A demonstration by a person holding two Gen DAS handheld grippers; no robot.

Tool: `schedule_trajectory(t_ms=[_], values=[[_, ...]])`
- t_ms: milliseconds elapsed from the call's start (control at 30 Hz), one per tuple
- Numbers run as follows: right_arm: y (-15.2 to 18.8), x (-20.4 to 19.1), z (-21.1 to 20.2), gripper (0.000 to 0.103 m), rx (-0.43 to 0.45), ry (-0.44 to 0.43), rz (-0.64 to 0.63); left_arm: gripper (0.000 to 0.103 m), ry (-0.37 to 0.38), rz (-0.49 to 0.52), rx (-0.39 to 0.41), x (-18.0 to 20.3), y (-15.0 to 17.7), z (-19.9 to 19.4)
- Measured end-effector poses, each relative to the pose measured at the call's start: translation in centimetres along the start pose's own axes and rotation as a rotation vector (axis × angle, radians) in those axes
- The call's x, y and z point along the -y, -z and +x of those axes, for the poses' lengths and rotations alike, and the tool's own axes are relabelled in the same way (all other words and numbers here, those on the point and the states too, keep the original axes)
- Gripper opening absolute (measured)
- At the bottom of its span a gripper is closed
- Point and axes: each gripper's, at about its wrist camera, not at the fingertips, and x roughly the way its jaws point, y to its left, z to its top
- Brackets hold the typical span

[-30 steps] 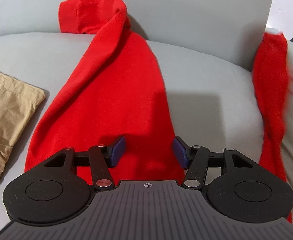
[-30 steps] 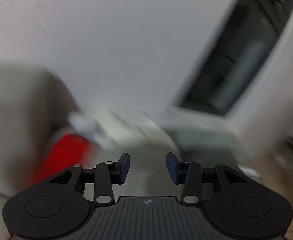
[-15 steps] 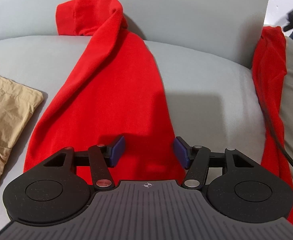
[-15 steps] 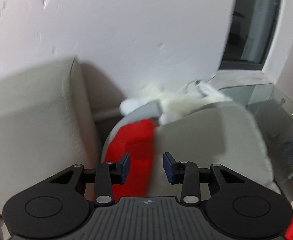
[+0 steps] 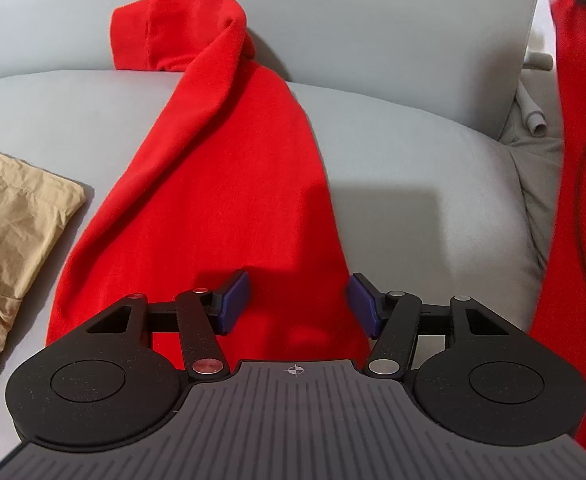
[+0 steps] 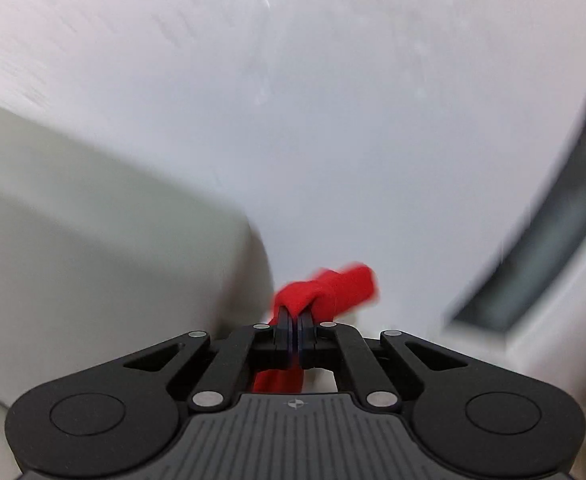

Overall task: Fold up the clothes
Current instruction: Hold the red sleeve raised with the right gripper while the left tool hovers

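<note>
Red fleece, a long soft garment, lies stretched over the pale grey upholstered sofa seat, one end bunched up against the backrest and the near end spread under the left tool. That tool hangs over the cloth with its blue pads well apart, grasping nothing. A second length of the same red cloth hangs in a strip at the right edge of the left view, running up toward the right tool; whether it is a leg or a sleeve cannot be told. The right tool's jaws have just been closing, and they are now clenched on a twisted end of that red cloth, held in the air before a white wall. A crumpled tan fabric piece lies on the seat to the left, unfolded as far as it shows. By this showing the folding has barely begun: one end is gripped and lifted, no crease is laid, and the garment and the tan piece both remain to be folded.
</note>
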Motion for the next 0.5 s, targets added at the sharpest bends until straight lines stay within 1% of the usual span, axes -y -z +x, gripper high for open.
schedule_trajectory(t_ms=[100,200,300,367,400,500], values=[[-1.2,1.4,-2.2,0.001,0.045,0.002,-0.005,0.060,0.003,-0.009,-0.001,-0.2,0.1,-0.1],[-1.2,2.5,-2.7,0.001,0.048,0.023,0.014,0.060,-0.005,0.004,0.002,-0.1,0.3,-0.2],[0.6,2.7,-1.1,0.001,0.038,0.024,0.055,0.060,-0.013,0.015,0.009,0.1,0.3,0.0],[2.7,2.4,1.5,0.001,0.011,0.024,0.077,0.060,-0.019,0.020,0.016,0.2,0.3,0.2],[3.2,2.5,2.2,0.001,0.005,0.026,0.080,0.060,-0.022,0.020,0.020,0.2,0.3,0.3],[6.0,1.8,5.3,0.002,-0.052,0.072,0.092,0.060,-0.029,0.032,0.030,0.4,0.3,0.5]])
